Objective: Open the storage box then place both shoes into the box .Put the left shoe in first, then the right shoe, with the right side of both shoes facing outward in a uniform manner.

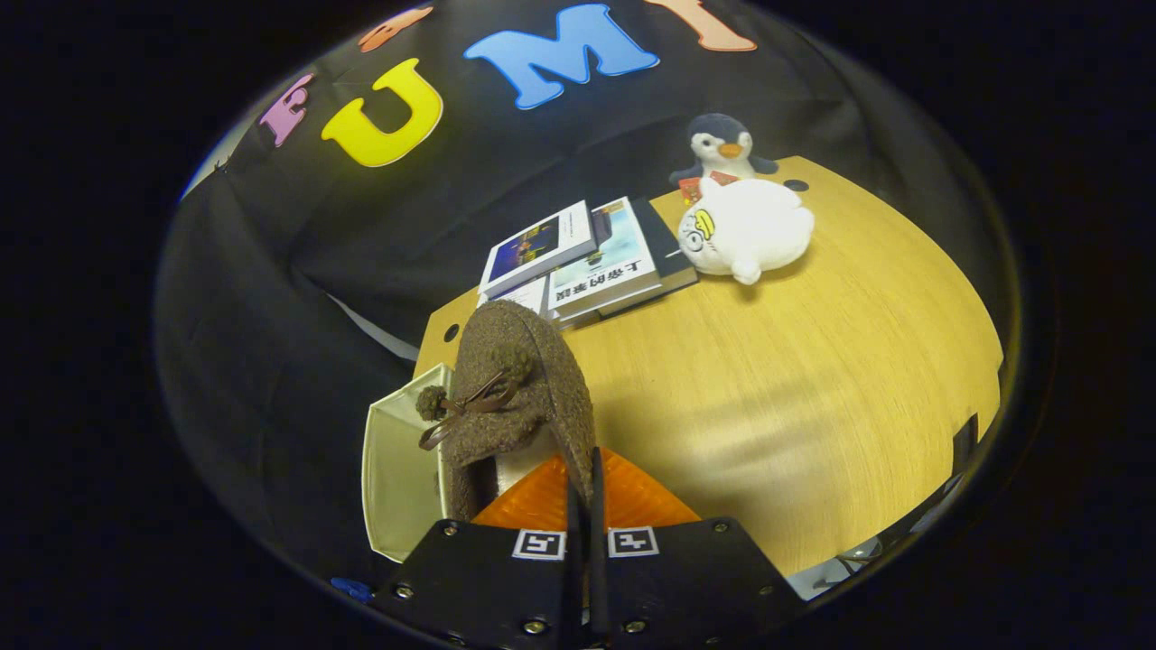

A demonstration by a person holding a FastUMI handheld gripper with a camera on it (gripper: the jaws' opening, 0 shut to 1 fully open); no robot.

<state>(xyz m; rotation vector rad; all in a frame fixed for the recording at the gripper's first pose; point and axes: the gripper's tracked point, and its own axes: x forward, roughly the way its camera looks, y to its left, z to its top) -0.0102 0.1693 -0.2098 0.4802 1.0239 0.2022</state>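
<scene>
- Gripper view: the hand-held gripper [585, 483] pinches the brown shoe's [515, 379] edge (fingers nearly together).
- Shoe hangs over the box [397, 469] beside the desk [795, 379].

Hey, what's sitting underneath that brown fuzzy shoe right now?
The tool is shut on the brown shoe, which is lifted. Below and beside it shows the pale box, with the wooden table alongside. The shoe and fingers hide the box's inside.
</scene>
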